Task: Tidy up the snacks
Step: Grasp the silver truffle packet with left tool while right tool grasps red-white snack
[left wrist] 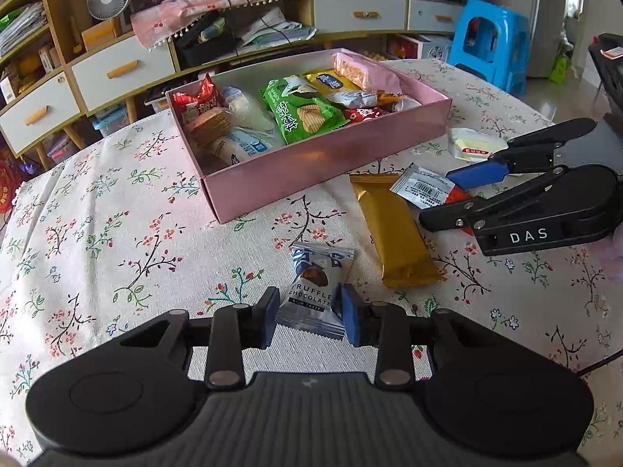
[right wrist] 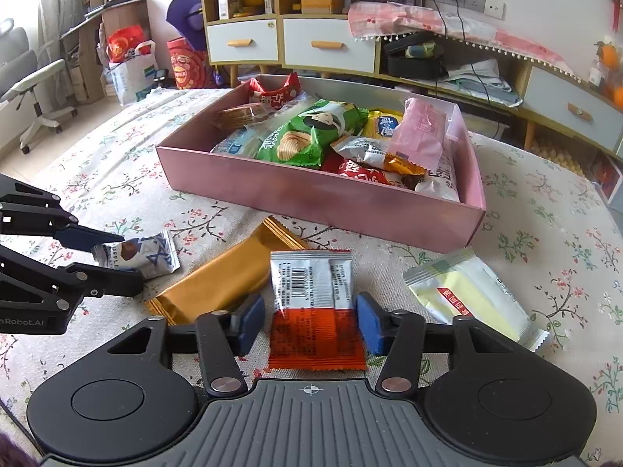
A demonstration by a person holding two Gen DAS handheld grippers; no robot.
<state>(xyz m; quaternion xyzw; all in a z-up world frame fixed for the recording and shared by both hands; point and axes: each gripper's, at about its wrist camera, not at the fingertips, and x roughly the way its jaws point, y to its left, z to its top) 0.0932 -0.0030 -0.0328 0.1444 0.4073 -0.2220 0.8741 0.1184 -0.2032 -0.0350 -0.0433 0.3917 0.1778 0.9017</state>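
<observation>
A silver-blue truffle chocolate packet lies on the flowered tablecloth, and my left gripper is shut on its sides; the right wrist view shows the same grip. A white-and-orange barcode packet lies flat with my right gripper shut on it, both blue pads against its edges. The left wrist view shows that gripper at the right. A pink box holding several snacks stands beyond both grippers.
A gold wrapped bar lies between the two grippers, close to the box's near wall. A pale yellow packet rests right of the right gripper. Drawers, shelves and a blue stool stand past the table's far edge.
</observation>
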